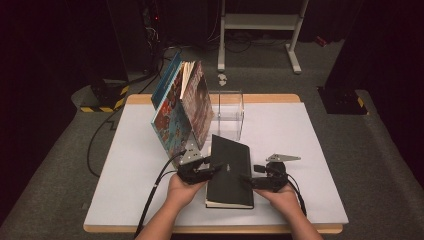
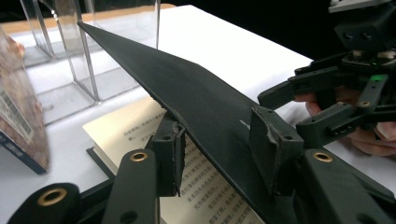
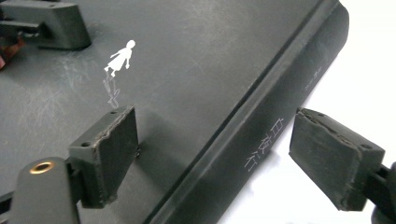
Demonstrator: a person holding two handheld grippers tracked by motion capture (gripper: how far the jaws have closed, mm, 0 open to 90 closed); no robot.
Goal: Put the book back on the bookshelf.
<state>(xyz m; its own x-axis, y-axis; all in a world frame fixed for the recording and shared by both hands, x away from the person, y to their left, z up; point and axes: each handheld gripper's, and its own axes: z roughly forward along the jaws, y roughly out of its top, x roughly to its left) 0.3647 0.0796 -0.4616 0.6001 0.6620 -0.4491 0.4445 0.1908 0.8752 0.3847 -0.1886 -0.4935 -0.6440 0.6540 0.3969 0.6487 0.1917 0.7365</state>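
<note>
Black book's cover lifted at the table's near edge.
My left gripper [image 1: 212, 166] pinched the black book [image 1: 230, 172] cover; my right gripper [image 1: 248, 180] gaped wide astride its spine. Beyond stood a picture book [image 1: 181, 107] and clear box [image 1: 227, 112].

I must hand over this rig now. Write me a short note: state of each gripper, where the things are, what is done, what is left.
Left gripper: its fingers straddle the lifted front cover of the black book; whether they pinch it I cannot tell.
Right gripper: open, fingers on either side of the book's spine, not pressing.
Book: flat on the table, near the front edge, cover raised so a printed page shows.
Behind it: clear rack with colourful books leaning at its left.
Done: cover partly opened.
Left: probably opening it fully.
</note>
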